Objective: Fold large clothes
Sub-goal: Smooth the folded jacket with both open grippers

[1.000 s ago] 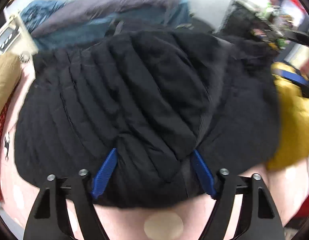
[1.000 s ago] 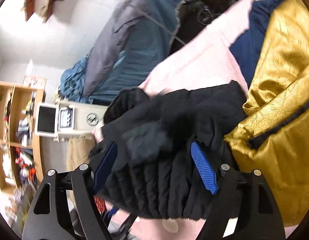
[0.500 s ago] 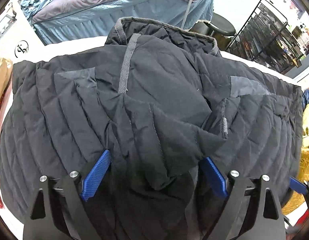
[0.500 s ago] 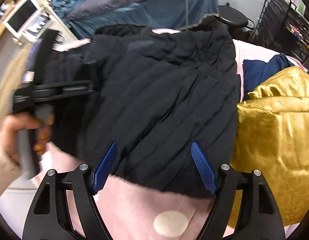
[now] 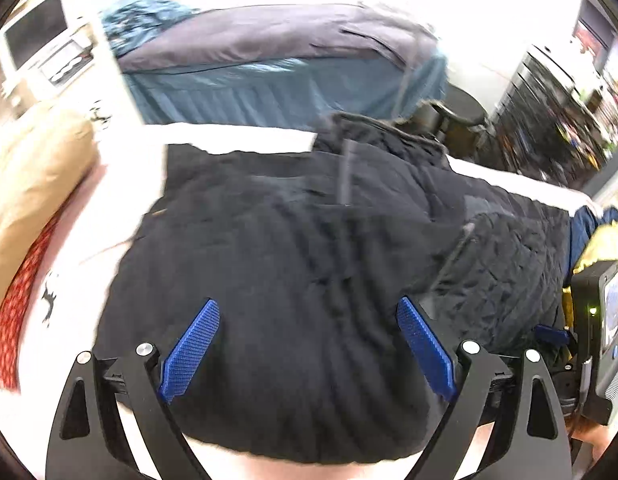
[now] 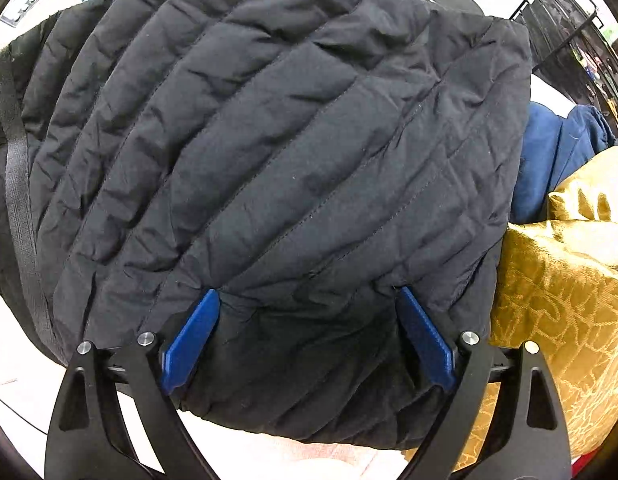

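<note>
A black quilted puffer jacket (image 5: pixel 293 264) lies spread on the pink bed cover; it fills the right wrist view (image 6: pixel 277 152). My left gripper (image 5: pixel 307 344) is open, its blue pads wide apart over the jacket's near part. My right gripper (image 6: pixel 307 336) is open too, jaws wide apart and pressed against the jacket's near edge, with padded fabric bulging between the pads. The right gripper's body shows at the right edge of the left wrist view (image 5: pixel 589 320), beside the jacket's right side.
A gold garment (image 6: pixel 561 288) and a navy one (image 6: pixel 557 148) lie right of the jacket. A tan pillow (image 5: pixel 33 184) and red patterned cloth (image 5: pixel 13 312) lie left. Blue-grey bedding (image 5: pixel 277 64), a black stool (image 5: pixel 457 108) and a wire rack (image 6: pixel 569 28) stand behind.
The left gripper has pulled back and up, so the jacket looks smaller and the view is blurred. The right gripper has moved in close to the jacket's near edge.
</note>
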{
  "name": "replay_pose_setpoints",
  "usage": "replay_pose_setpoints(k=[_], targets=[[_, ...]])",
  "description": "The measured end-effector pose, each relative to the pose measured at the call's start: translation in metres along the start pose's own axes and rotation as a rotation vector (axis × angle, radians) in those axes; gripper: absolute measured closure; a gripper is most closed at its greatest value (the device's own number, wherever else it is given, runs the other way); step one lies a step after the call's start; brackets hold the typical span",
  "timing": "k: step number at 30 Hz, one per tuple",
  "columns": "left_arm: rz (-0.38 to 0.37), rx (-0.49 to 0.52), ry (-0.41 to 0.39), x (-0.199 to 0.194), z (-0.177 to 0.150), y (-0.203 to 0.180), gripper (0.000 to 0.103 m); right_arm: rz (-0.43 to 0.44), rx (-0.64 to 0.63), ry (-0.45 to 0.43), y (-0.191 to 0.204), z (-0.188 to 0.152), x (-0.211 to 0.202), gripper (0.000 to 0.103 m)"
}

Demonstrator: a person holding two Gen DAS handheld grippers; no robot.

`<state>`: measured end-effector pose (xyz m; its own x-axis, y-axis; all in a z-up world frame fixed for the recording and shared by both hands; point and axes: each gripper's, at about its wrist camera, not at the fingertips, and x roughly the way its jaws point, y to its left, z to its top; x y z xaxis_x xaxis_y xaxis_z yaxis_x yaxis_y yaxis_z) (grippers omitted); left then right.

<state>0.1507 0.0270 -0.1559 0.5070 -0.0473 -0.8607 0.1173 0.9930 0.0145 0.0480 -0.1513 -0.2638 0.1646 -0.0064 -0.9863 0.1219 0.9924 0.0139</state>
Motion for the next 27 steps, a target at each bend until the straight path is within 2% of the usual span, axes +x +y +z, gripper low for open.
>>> replay_pose_setpoints(k=[5,9,11,17,21,23,27], targets=[[0.031,-0.074,-0.002,-0.02,-0.018,0.023,0.014,0.005,0.009,-0.007,0.002,-0.004,-0.007,0.014],[0.046,-0.058,0.037,-0.018,-0.04,0.024,0.014,-0.007,0.015,-0.02,-0.004,0.0,-0.014,0.014],[0.059,-0.081,0.066,-0.011,-0.049,0.032,0.014,-0.004,0.019,-0.037,-0.007,-0.004,-0.018,0.014],[0.095,-0.139,0.129,0.002,-0.07,0.055,0.016,0.058,0.073,-0.099,-0.03,-0.027,-0.044,0.014],[0.054,-0.152,0.062,-0.012,-0.074,0.058,0.015,0.086,0.083,-0.155,-0.039,-0.052,-0.058,0.014],[0.071,-0.12,0.076,-0.009,-0.075,0.054,0.015,0.119,0.088,-0.177,-0.039,-0.066,-0.063,0.014],[0.073,-0.144,0.107,0.0,-0.076,0.058,0.015,0.198,0.115,-0.152,-0.039,-0.08,-0.057,0.014]])
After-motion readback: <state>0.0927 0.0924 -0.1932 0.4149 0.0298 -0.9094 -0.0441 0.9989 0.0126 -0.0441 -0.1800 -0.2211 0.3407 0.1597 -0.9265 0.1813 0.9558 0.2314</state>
